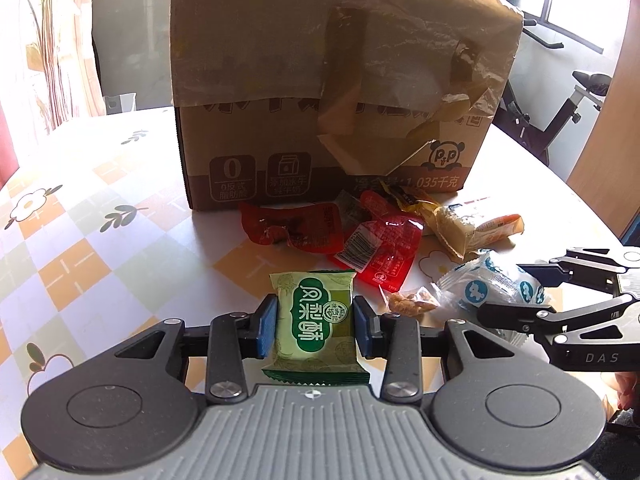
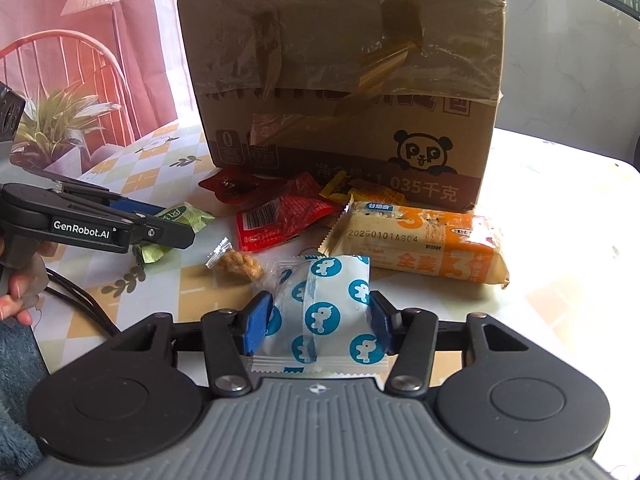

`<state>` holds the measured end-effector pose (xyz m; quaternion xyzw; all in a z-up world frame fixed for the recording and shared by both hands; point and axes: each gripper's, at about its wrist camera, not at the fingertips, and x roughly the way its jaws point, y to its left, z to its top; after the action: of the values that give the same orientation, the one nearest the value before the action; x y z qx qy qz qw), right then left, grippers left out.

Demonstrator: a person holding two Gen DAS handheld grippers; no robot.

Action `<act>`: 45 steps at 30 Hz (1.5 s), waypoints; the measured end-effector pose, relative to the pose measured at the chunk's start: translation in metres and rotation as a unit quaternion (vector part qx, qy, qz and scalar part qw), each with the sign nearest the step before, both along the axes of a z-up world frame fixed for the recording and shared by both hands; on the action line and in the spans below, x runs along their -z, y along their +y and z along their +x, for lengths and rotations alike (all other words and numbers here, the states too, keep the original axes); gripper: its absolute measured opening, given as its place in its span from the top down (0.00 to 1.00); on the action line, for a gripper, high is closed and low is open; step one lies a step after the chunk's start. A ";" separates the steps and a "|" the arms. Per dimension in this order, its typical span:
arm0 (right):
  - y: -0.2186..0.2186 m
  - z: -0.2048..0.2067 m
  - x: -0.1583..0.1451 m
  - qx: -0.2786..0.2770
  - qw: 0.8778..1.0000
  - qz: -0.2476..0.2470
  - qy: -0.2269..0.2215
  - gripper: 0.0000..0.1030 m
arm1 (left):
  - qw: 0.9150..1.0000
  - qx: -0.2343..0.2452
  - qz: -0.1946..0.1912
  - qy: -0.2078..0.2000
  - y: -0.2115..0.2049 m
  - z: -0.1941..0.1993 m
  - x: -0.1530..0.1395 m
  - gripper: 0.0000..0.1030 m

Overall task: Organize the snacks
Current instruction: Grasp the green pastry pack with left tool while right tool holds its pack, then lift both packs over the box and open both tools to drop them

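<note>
Two grippers are pointed down at a slant toward the table (image 1: 100, 208), side by side, each with a packet between its blue pads.

On the left, the left gripper (image 1: 315, 326) is closed on a green snack packet (image 1: 314, 324). Both pads are pressed against the long sides of the packet, one on each side, and the packet is held with its printed face up. In the right wrist view this gripper (image 2: 160, 226) is seen from the side, reaching in from the left edge, and a hand (image 2: 18, 296) is wrapped around its handle at the lower left.

In the middle of the table a pile of snacks is laid in front of a taped cardboard box (image 1: 332, 92): two red packets (image 1: 296, 228), a yellow wrapper (image 2: 360, 192), a long orange and beige bar packet (image 2: 424, 248), and a small clear bag with a brown snack (image 2: 236, 266) lying nearer to the grippers.

On the right, the right gripper (image 2: 318, 318) is closed on a white packet with blue round marks (image 2: 320, 312). The packet is gripped across its width, and its crimped end is turned toward the camera. From the left wrist view the right gripper (image 1: 516, 292) is seen coming in from the right edge, with the same white packet (image 1: 488, 284) at its tip.
</note>
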<state>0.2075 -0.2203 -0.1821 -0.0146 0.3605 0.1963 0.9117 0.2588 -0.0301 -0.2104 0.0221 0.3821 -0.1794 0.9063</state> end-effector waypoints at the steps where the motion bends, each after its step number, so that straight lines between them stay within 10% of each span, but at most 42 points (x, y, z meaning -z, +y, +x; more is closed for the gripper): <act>1: 0.000 -0.002 -0.001 -0.001 1.000 0.002 -0.001 0.48 | 1.000 0.001 -0.001 -0.003 0.000 -0.001 -0.001 0.60; 23: -0.009 -0.014 -0.040 0.008 0.998 0.034 -0.047 0.49 | 0.998 -0.023 -0.023 -0.062 0.018 -0.010 -0.032 0.60; 45: -0.022 0.042 -0.171 -0.005 0.979 0.049 -0.199 0.50 | 0.977 -0.024 -0.018 -0.210 0.011 0.029 -0.174 0.60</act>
<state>0.2492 -0.2419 -0.0115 -0.0101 0.1617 0.2118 0.9638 0.2875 -0.0187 -0.0360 0.0339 0.1809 -0.1556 0.9705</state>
